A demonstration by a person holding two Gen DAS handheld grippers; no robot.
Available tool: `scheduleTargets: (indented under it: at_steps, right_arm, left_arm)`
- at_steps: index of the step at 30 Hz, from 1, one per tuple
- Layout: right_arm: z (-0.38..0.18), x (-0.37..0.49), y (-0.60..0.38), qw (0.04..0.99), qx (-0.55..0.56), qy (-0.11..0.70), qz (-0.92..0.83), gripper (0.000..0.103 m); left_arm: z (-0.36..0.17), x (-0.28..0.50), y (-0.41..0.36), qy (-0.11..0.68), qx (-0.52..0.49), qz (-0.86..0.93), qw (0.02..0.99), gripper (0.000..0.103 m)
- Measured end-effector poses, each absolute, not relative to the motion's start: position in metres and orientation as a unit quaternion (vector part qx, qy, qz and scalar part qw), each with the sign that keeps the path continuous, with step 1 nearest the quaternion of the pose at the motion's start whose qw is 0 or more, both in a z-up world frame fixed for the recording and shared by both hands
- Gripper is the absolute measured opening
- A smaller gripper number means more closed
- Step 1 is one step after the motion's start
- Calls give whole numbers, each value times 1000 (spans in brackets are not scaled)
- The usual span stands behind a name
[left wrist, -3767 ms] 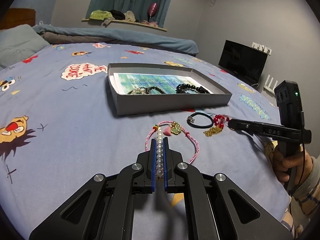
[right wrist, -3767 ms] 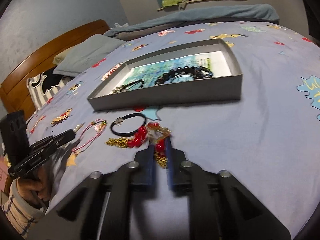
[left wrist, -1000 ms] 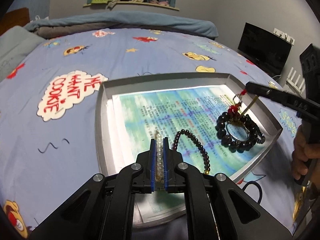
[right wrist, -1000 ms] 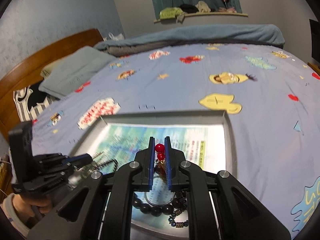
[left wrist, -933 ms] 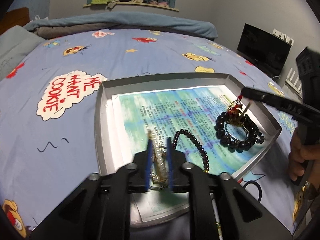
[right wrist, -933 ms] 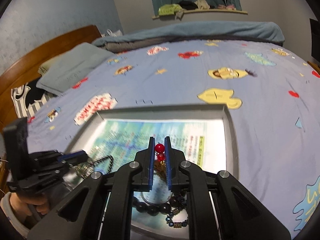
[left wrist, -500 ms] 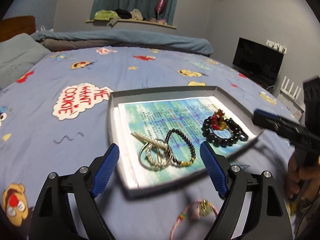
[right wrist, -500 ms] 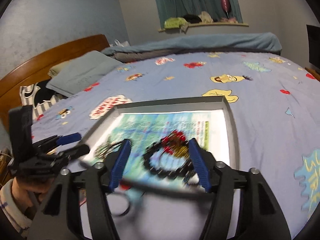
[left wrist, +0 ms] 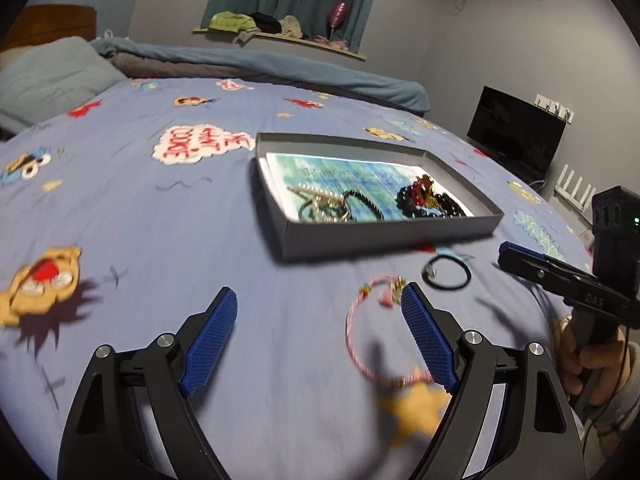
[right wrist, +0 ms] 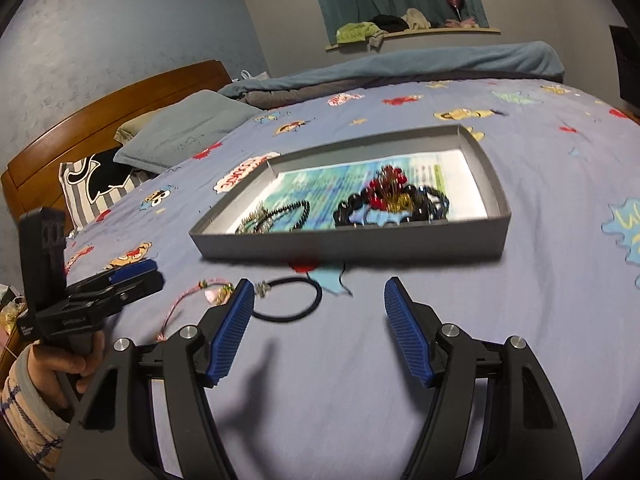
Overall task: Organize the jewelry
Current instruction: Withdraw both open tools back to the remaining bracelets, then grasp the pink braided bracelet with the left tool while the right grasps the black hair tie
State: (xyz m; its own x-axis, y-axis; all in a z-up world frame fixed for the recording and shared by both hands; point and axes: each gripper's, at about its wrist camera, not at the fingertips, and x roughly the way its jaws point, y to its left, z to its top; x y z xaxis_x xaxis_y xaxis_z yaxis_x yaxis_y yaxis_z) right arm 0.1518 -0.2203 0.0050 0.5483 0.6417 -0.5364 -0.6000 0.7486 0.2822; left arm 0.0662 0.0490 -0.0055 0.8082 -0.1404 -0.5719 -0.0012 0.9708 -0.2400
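Blue-padded left gripper has just spread its jaws wide and holds nothing, hovering over the cartoon-print blue bedsheet with the pink braided cord bracelet lying between its fingers. Past it sits the shallow grey cardboard box, with the silver pearl-string bracelet and black bead bracelet with red-gold charm inside. Right gripper has just opened too, empty, black elastic hair tie on the sheet by its left finger.

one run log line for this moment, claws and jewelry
left claw: open, empty | right claw: open, empty | pink bracelet, black hair tie: on bed, outside box
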Motion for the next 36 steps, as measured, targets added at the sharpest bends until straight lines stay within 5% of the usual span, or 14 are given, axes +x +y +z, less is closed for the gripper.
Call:
scheduleTargets:
  at_steps: [15,20,24,29,36]
  right_arm:
    - [0,147,-218,882,19,320,347,69]
    - [-1,149,-214,879,12,328,345,69]
    - [0,149,-205,878,-7,330,346,69]
    - [-2,154,-191,874,-24,346,339,69]
    - [-7,164,-179,869,-31,363,334,69]
  left_arm:
    - [-18,65,20,325,-75,-65,940,84]
    - [-25,79,25,346,-94,-55,932,69]
    - [-27,80,27,347,-102,-57,931,68]
    - [-33,86,32,365,-113,-46,923,28]
    - [-32,78,28,350,-104,-45,930,11]
